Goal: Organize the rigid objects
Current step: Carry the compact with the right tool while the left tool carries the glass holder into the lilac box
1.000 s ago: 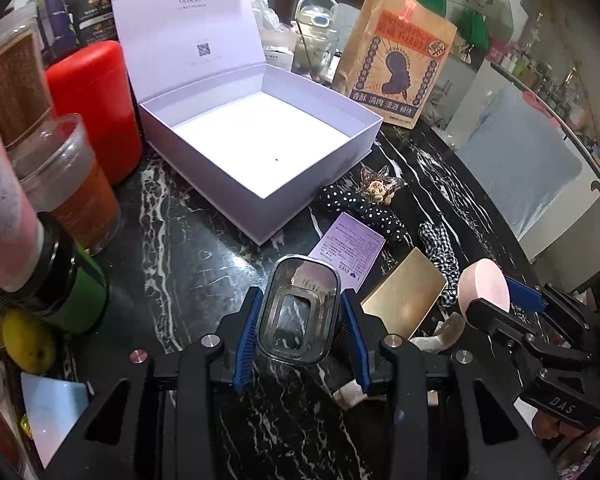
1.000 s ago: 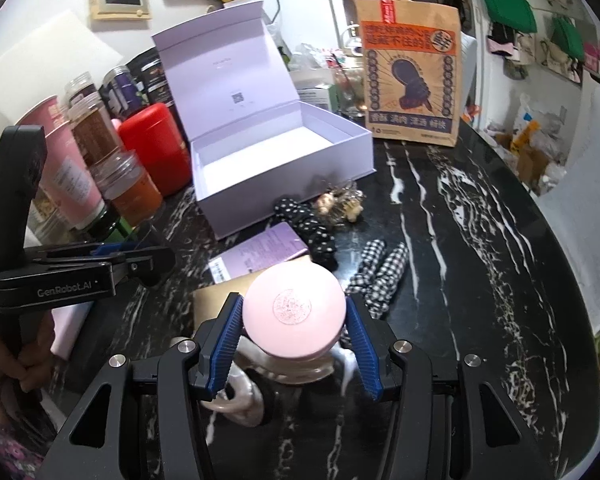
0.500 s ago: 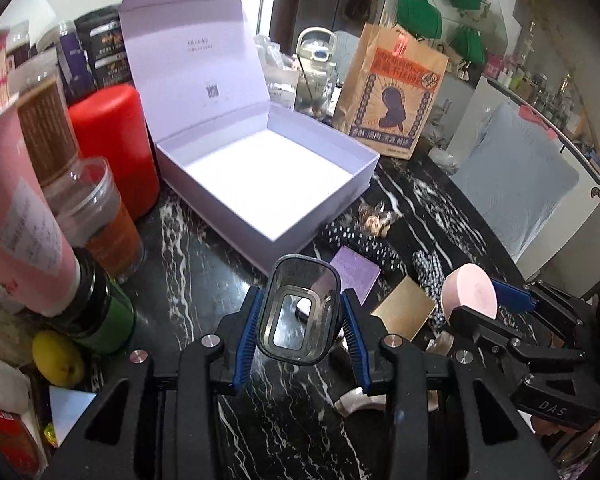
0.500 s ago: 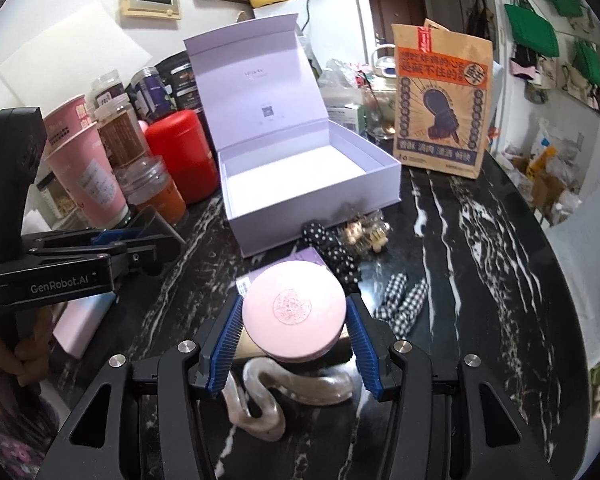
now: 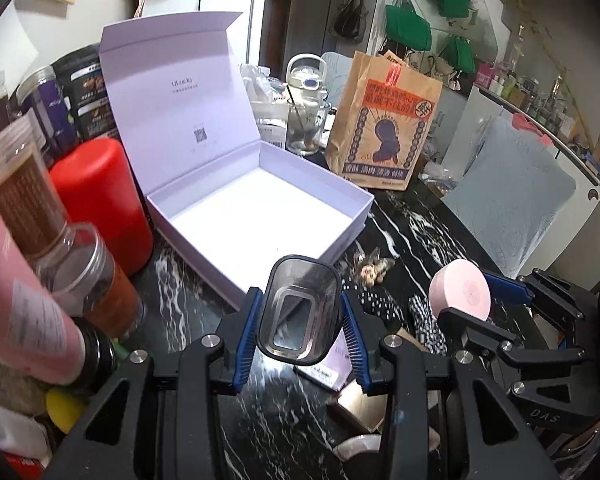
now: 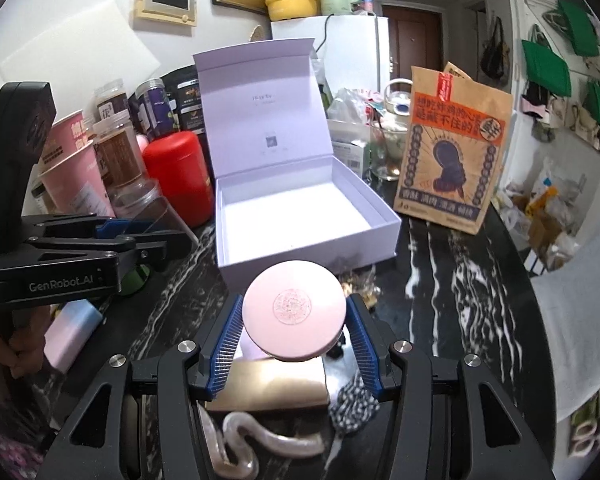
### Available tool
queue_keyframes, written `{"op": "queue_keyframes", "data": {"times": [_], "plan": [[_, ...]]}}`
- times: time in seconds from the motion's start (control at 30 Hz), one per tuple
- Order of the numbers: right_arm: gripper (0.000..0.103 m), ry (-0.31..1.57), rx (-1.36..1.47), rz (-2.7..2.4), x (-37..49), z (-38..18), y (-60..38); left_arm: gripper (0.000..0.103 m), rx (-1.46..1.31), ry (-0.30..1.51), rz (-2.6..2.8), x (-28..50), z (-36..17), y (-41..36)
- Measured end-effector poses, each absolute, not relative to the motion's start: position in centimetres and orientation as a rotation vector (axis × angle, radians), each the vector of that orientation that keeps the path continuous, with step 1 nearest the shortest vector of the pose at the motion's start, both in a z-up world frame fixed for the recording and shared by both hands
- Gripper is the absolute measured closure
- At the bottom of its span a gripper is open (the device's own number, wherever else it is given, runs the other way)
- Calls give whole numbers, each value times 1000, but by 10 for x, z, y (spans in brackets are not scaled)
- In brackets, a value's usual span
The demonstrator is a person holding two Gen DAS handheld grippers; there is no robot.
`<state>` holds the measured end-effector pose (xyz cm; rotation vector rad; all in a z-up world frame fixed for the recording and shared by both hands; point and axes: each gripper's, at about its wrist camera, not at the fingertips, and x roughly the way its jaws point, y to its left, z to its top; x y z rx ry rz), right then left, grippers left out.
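Observation:
My left gripper is shut on a clear rectangular case with a dark rim, held above the black marble table in front of the open lavender box. My right gripper is shut on a round pink compact, also raised in front of the box. In the left wrist view the compact and right gripper show at the right. The box interior is bare white. In the right wrist view the left gripper shows at the left, edge-on.
On the table lie a gold card, a lavender card, a pearly wavy clip, checked and dotted fabric hair ties, and a small brown charm. A red canister, jars and pink cups crowd the left. A paper bag stands at back right.
Both grippers have risen with their objects, and the views have tilted up toward the box. The table items have slid lower in both views.

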<state>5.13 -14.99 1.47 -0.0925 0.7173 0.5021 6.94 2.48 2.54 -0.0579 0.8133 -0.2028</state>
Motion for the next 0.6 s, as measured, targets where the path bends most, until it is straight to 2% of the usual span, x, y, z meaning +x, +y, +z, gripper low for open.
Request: {"op": "queue_keyframes", "data": {"times": [0.6], "plan": [[52, 640, -157, 544, 98, 39, -135, 64, -26, 764, -217, 122, 43, 20]]}}
